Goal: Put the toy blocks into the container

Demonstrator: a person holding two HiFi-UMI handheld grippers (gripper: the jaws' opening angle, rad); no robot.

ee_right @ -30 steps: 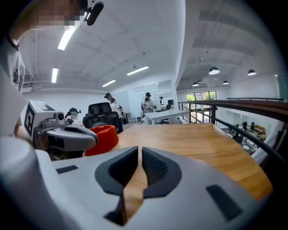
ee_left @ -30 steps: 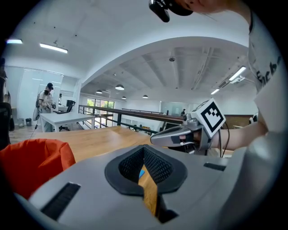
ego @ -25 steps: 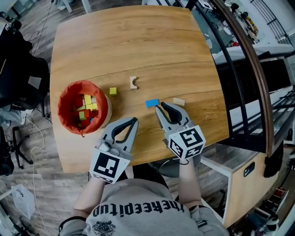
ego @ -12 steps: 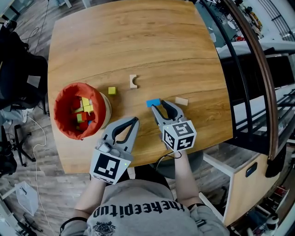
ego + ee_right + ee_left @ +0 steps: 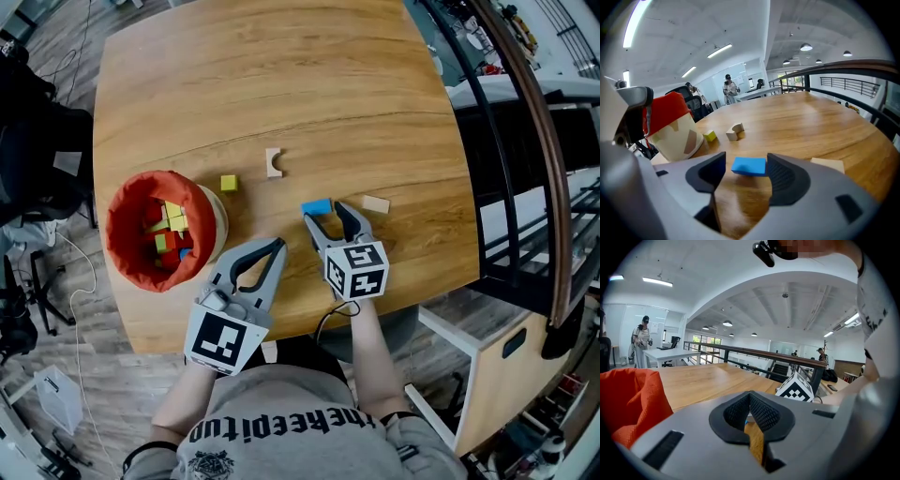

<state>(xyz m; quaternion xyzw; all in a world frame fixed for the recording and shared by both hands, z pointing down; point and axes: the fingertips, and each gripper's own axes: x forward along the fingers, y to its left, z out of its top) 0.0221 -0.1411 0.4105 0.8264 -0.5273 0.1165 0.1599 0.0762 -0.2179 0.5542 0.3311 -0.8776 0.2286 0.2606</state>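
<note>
Just now the right gripper (image 5: 325, 214) (image 5: 747, 179) stands wide, its jaws having just been opening, and a flat blue block (image 5: 317, 206) (image 5: 749, 166) lies on the table (image 5: 281, 84) between the two tips; neither pad appears to press on it. The left gripper (image 5: 266, 248) (image 5: 751, 405) has its jaws closed together with nothing between them. The blue block sits near the table's near edge, a little right of the middle. Just to its right, towards the right edge, lies a pale flat block (image 5: 376, 204) (image 5: 828, 165), close to the right jaw but apart from it. Further in from the near edge are a small yellow block (image 5: 229, 184) (image 5: 710, 136) and a pale arch-shaped block (image 5: 273, 163) (image 5: 734, 131), well apart from both grippers. The container (image 5: 212, 214) (image 5: 675, 133), a cream bucket with an orange lining, stands near the left edge, beside the left gripper, and already holds a heap of coloured blocks (image 5: 169, 225). Nothing lies between the right gripper and the blue block. The right forearm reaches in over the near edge, its gripper pointing away and tilted down at the table. The left gripper hangs over the near edge, aimed away and slightly right, between the container and the right gripper.
</note>
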